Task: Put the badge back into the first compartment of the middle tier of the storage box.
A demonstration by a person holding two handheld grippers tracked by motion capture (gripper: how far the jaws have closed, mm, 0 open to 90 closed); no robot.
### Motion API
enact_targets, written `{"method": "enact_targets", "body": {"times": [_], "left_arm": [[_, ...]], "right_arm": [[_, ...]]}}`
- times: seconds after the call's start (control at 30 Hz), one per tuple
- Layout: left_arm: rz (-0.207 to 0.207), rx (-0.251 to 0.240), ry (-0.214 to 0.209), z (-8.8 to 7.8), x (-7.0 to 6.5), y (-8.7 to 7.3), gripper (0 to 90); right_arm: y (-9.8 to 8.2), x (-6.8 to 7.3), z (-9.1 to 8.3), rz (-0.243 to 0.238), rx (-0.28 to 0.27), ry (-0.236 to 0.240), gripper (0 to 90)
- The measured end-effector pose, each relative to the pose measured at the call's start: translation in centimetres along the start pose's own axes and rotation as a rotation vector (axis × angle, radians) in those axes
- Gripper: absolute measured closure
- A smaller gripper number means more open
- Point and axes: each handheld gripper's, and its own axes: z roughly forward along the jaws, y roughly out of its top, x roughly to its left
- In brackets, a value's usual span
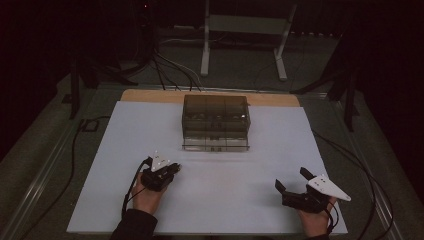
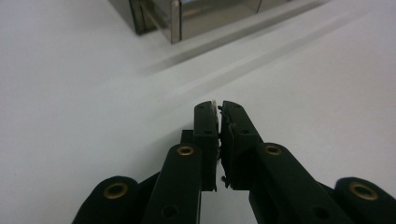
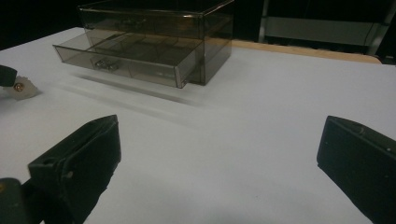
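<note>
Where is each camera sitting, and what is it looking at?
High view: above the person's side, looking forward and down on the white table; both hands show, with the shut left gripper and the open right gripper.
Left gripper view: rides the left gripper, facing a corner of the drawer box.
Right gripper view: rides the right gripper, facing the drawer box with its bottom drawer pulled out.
Shared: all three show the drawer box.

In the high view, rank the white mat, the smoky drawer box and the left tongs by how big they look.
1. white mat, by far the largest.
2. smoky drawer box.
3. left tongs, shut and smallest, though they sit nearer the camera than the box, so true sizes stay unsure.
</note>
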Motion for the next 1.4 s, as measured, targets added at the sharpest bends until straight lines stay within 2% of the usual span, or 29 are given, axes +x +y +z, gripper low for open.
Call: {"method": "enact_targets", "body": {"times": [0.33,1.4], "left_arm": [[-0.017,0.007,-0.006,-0.1,0.1,0.1,88.9],[-0.057,-0.039,0.008,-1.5,0.9,0.4,88.9]], "right_arm": [[0.0,0.0,0.0,0.0,-0.001,-0.003,0.0],[0.0,0.0,0.0,-0.001,0.002,0.003,0.0]]}}
